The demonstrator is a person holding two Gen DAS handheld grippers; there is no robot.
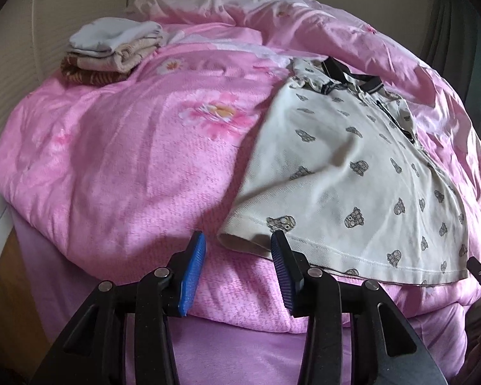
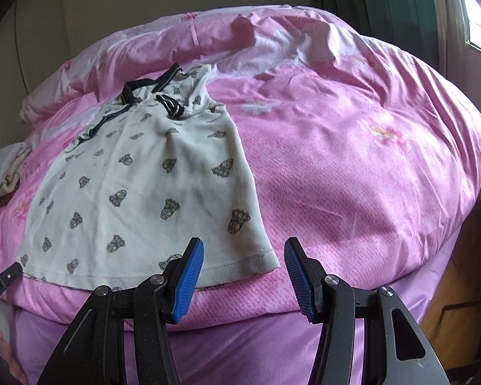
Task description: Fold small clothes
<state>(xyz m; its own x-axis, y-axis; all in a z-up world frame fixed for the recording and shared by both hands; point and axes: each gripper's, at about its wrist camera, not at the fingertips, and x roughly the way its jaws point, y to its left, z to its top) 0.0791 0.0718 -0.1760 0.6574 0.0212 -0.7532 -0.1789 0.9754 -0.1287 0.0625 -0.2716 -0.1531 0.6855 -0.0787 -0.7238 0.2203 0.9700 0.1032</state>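
1. Lying flat on the pink quilt (image 1: 112, 160), the printed shirt (image 1: 352, 166) is spread for folding.
2. Left gripper (image 1: 239, 256) and right gripper (image 2: 243, 263) hover at the shirt's hem corners, jaws partly open and empty, ready to pinch.

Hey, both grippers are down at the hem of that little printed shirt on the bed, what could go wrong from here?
1. Both grippers, left gripper and right gripper, sit open just off the shirt hem corners; closing now might pinch the soft pink quilt along with the hem, or miss it.
2. The collar end is bunched and twisted, so a fold may come out crooked.
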